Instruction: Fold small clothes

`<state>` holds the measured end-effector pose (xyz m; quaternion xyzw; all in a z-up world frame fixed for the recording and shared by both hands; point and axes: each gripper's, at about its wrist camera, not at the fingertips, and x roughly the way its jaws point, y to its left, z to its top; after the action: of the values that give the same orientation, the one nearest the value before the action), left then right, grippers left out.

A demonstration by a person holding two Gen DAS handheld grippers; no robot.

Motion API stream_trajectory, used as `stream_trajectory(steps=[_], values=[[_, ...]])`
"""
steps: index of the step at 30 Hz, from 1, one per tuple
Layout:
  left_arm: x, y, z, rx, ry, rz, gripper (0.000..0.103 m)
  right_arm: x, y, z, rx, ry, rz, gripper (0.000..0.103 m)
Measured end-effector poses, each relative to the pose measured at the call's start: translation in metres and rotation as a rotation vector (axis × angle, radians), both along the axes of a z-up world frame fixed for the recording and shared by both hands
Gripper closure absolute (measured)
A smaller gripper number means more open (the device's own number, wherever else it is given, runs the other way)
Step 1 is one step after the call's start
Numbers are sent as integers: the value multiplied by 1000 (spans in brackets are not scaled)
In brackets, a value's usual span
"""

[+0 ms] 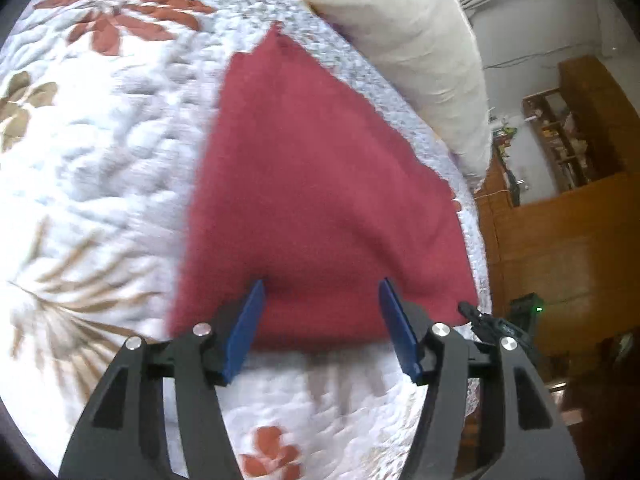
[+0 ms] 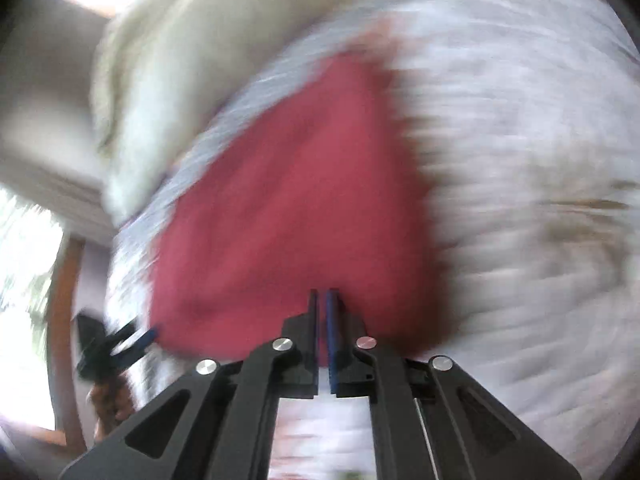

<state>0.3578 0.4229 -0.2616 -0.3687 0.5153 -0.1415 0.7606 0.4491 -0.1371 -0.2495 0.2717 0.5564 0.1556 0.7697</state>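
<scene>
My biggest worry sits on the white quilted bed cover with rust and tan flowers (image 1: pixel 100 168): the dark red cloth (image 1: pixel 320 184) lies flat near the cream pillow (image 1: pixel 400 56), and a fast right-hand pull could drag the whole piece rather than fold it, since that view is smeared with motion. My left gripper (image 1: pixel 322 292) hovers low over the cloth's near edge, fingers spread, holding nothing. My right gripper (image 2: pixel 323 300) has its fingers pressed together at the near edge; whether cloth is pinched between them, I cannot tell.
</scene>
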Motion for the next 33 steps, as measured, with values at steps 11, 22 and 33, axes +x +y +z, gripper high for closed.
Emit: stream_trajectory(steps=[11,22,33], values=[[33,61,44,-3,55,51,21,-25,72,68,-190,-152,234,71],[94,49,-7,-70,208,-10,20,-122,319,68,-668,-528,795,30],[142,45,-29,-125,190,-45,19,-136,414,33,-941,-736,921,30]])
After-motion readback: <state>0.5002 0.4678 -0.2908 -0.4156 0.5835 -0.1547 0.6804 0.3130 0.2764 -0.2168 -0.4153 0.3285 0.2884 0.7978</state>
